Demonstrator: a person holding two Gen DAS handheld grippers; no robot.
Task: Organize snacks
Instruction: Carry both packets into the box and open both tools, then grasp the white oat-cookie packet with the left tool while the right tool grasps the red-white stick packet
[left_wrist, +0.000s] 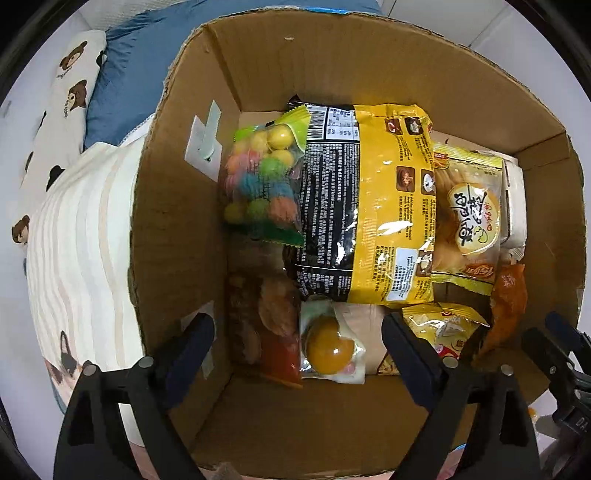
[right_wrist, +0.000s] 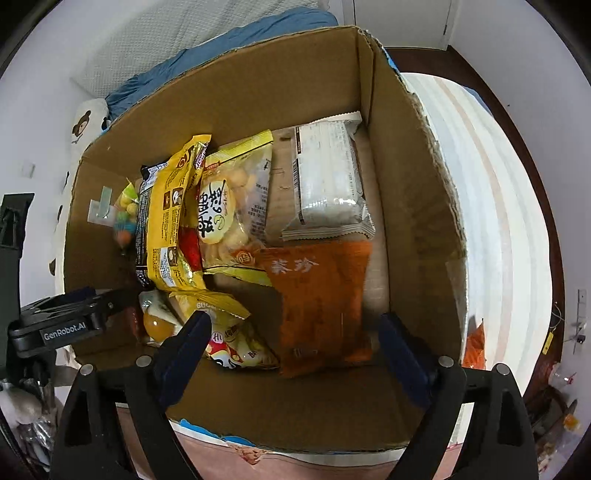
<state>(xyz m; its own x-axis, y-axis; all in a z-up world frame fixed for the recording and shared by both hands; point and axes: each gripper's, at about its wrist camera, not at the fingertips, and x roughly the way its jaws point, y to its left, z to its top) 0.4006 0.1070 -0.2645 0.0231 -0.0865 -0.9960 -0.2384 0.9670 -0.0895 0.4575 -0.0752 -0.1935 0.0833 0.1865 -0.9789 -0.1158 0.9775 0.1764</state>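
Note:
An open cardboard box (left_wrist: 177, 229) (right_wrist: 413, 206) on a bed holds several snack packs. A yellow and black noodle pack (left_wrist: 365, 206) (right_wrist: 168, 221) lies on top, beside a bag of coloured gumballs (left_wrist: 262, 181) (right_wrist: 125, 210). There is also a yellow bag of puffs (left_wrist: 469, 218) (right_wrist: 229, 206), an orange pack (right_wrist: 321, 302) (left_wrist: 508, 299), a silver-white pack (right_wrist: 327, 181) and an egg-yolk pack (left_wrist: 328, 343) (right_wrist: 155, 321). My left gripper (left_wrist: 299, 350) is open and empty above the box's near side. My right gripper (right_wrist: 295, 343) is open and empty above the orange pack.
The bed has a cream striped blanket (left_wrist: 81, 236) (right_wrist: 491, 206), a blue pillow (left_wrist: 125, 74) and a bear-print pillow (left_wrist: 70, 85). The right gripper's body shows at the right edge of the left wrist view (left_wrist: 557, 354); the left gripper's body shows in the right wrist view (right_wrist: 66, 325).

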